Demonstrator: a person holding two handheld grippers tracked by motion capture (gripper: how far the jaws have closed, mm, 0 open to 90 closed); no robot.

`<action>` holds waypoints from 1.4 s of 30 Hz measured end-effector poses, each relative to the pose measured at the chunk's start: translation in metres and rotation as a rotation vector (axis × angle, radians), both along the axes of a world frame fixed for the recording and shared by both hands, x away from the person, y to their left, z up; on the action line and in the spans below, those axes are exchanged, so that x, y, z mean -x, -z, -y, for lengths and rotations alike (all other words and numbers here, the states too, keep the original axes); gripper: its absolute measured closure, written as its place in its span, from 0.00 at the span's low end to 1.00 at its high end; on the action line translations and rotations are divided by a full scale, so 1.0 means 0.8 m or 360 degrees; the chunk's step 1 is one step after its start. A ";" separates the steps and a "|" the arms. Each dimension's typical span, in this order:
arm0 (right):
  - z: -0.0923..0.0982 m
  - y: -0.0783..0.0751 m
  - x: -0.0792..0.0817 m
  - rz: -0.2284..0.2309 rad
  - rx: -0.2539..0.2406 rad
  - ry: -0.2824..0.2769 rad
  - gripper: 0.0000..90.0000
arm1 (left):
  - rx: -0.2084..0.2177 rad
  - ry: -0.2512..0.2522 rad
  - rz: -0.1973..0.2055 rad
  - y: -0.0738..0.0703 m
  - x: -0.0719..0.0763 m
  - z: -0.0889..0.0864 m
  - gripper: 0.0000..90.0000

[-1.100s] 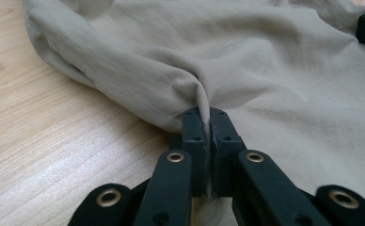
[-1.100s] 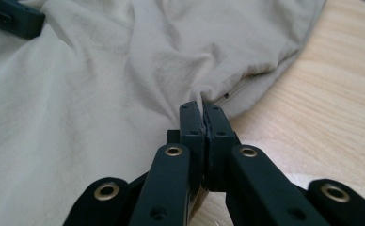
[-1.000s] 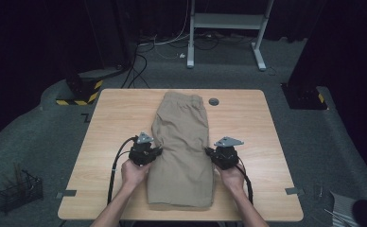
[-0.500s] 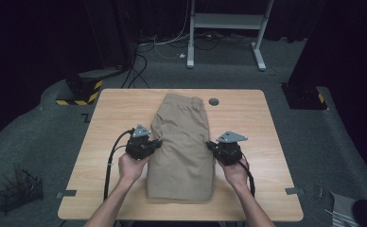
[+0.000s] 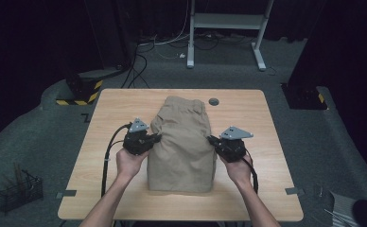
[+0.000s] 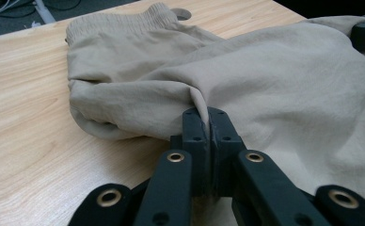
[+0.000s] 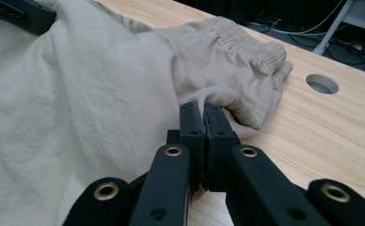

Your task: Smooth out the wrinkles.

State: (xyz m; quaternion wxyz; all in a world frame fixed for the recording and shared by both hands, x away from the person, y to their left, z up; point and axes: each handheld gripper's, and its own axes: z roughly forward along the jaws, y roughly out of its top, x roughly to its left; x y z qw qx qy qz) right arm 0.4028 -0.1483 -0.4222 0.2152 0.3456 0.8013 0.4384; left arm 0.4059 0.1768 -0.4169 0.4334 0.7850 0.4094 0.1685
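Note:
Folded tan trousers (image 5: pixel 184 139) lie along the middle of the wooden table (image 5: pixel 110 109), elastic waistband (image 5: pixel 184 103) at the far end. My left gripper (image 5: pixel 156 138) is shut on the trousers' left edge; in the left gripper view its jaws pinch a fold of the cloth (image 6: pixel 197 101) and lift it. My right gripper (image 5: pixel 212 139) is shut on the right edge; in the right gripper view the trousers (image 7: pixel 100 89) bunch at its closed jaws. Between the two grippers the middle of the trousers is raised off the table. The near end still rests on the wood.
A round cable hole (image 5: pixel 214 101) sits in the table just right of the waistband. Cables and a white desk frame (image 5: pixel 224 21) stand on the floor beyond. A wire basket (image 5: pixel 18 191) sits on the floor at the left.
Both grippers have risen and moved away from me, drawing the trousers' side edges up. The cloth between them now stands higher off the table.

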 end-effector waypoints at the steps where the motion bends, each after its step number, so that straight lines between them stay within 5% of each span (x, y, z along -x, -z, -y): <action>1: 0.000 -0.002 0.001 0.0005 -0.0004 0.0004 0.98 | 0.0003 -0.0001 0.0003 -0.002 0.000 0.000 0.97; 21: 0.001 -0.049 0.014 0.0160 -0.0027 -0.0002 0.98 | 0.0010 0.0010 0.0125 -0.044 0.009 0.000 0.97; 29: 0.007 -0.065 0.058 0.0251 -0.0078 -0.0083 0.98 | 0.0012 0.0081 0.0169 -0.065 0.059 0.004 0.97; 33: 0.020 -0.073 0.097 0.0276 -0.0136 -0.0129 0.98 | 0.0090 0.0143 0.0179 -0.083 0.106 0.006 0.97; 36: 0.030 -0.082 0.123 0.0301 -0.0165 -0.0149 0.98 | 0.0123 0.0175 0.0177 -0.093 0.125 0.007 0.97; 42: 0.033 -0.088 0.128 0.0341 -0.0208 -0.0146 0.98 | 0.0127 0.0165 0.0201 -0.099 0.117 0.008 0.97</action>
